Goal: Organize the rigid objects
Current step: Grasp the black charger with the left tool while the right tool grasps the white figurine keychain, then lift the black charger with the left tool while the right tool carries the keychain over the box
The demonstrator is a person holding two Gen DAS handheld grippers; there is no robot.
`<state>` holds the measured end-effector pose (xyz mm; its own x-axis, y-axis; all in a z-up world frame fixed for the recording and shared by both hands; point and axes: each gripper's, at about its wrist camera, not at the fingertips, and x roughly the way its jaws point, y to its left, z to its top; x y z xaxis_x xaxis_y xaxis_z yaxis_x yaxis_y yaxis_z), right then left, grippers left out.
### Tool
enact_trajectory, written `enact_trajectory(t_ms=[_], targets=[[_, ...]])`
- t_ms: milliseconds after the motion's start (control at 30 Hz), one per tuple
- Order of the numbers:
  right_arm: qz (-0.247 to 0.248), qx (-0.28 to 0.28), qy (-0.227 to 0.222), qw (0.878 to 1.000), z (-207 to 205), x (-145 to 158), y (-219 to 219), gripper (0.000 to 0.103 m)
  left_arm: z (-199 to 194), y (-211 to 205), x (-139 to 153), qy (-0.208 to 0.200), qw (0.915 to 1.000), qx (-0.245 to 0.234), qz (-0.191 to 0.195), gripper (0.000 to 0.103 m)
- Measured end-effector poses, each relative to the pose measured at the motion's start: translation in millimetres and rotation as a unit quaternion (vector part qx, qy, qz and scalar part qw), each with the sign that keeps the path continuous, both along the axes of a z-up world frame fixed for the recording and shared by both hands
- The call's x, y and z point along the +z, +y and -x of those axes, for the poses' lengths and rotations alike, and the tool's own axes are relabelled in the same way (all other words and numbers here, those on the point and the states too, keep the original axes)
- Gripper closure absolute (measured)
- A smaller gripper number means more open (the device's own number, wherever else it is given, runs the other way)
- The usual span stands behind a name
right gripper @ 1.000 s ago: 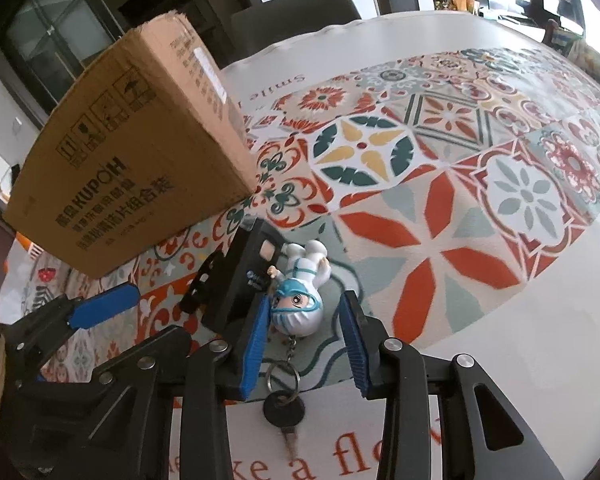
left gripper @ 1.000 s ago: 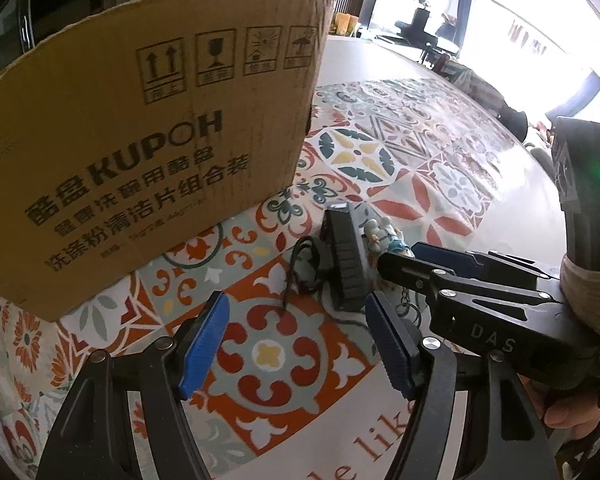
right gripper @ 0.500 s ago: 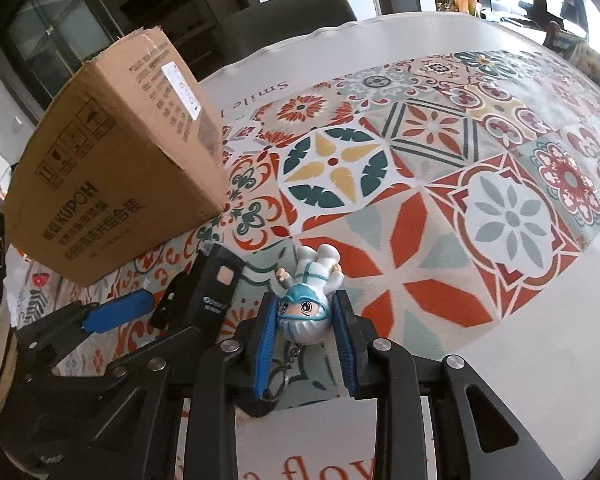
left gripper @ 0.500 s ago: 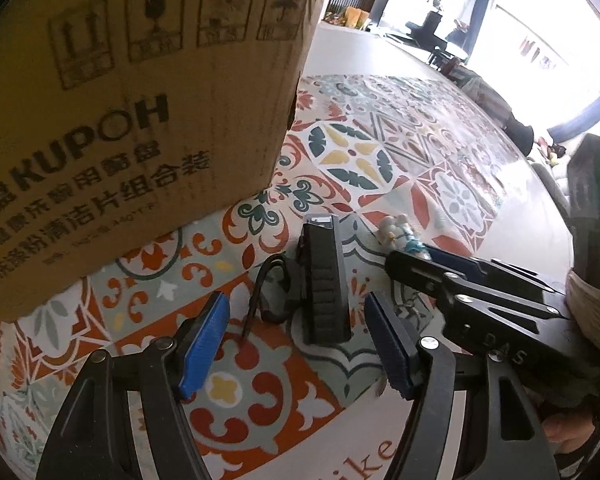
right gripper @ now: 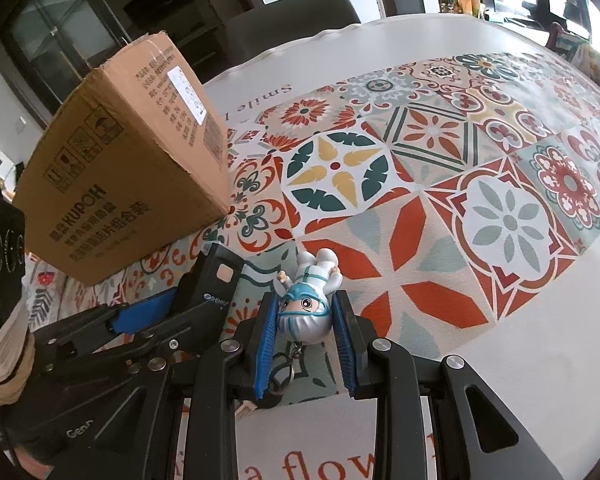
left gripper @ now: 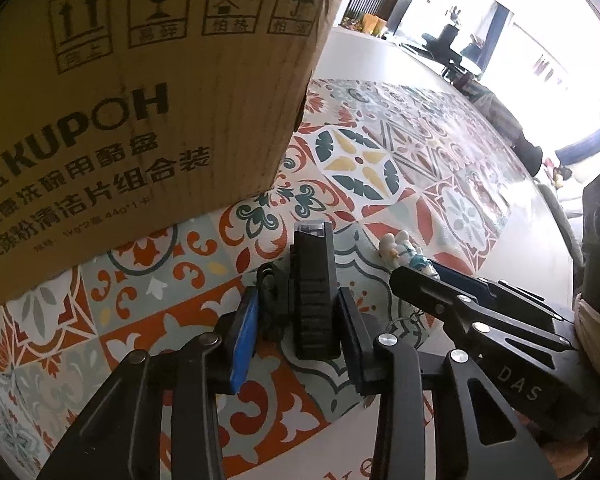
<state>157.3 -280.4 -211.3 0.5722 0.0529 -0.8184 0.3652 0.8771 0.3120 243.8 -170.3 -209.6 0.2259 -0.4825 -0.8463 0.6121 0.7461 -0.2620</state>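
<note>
Currently, at the far left a brown cardboard box (right gripper: 120, 184) printed with handling symbols and the word KUPOH stands on the patterned tablecloth (right gripper: 508, 224), its front face close behind both tools. Just in front of the box, the left gripper (left gripper: 296, 324) is clamped on a black rectangular device (left gripper: 314, 292): the blue pads (left gripper: 244, 336) press against the two long sides of the device, which lies flat on the cloth with its ribbed edge facing the camera and a black cord loop (left gripper: 270, 280) bunched against its left side. In the right wrist view the same device (right gripper: 212, 280) shows a small pale square and a printed logo on its upper face, and it sits between the left tool's fingers. Immediately to the right of the device lies a small figurine keychain (right gripper: 310, 300), a white-suited figure with a blue-trimmed hood and goggles, head toward the camera. The right gripper (right gripper: 306, 336) is closed on the head of this figurine, one blue pad on each side. The metal key ring (right gripper: 282, 376) trails toward the camera between the fingers and rests on the cloth. To the right, the tiled pattern continues to a plain white border.
</note>
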Motion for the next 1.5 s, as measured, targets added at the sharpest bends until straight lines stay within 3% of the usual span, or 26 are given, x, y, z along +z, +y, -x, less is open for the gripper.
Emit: enact_trajectory(t_ms=[367,633,1100,1500], targets=[[0.009,0.014,-0.012,1.0,4.7,7.6,6.4,0.074,10.0,16.5,8.0,-0.003,0.9995,0.03,0.011,0.066],[0.011,0.015,-0.027,0.999,9.7,23.4,8.3,0.074,20.4,27.2,32.5,-0.031,0.9983,0.045,0.022,0.066],[0.033,0.041,-0.069,0.996,14.4,77.7,26.0,0.074,30.3,52.8,88.6,-0.075,0.9924,0.082,0.052,0.066],[0.051,0.078,-0.118,0.989,9.3,131.7,50.2,0.074,35.6,85.4,141.1,-0.126,0.9817,0.123,0.072,0.066]])
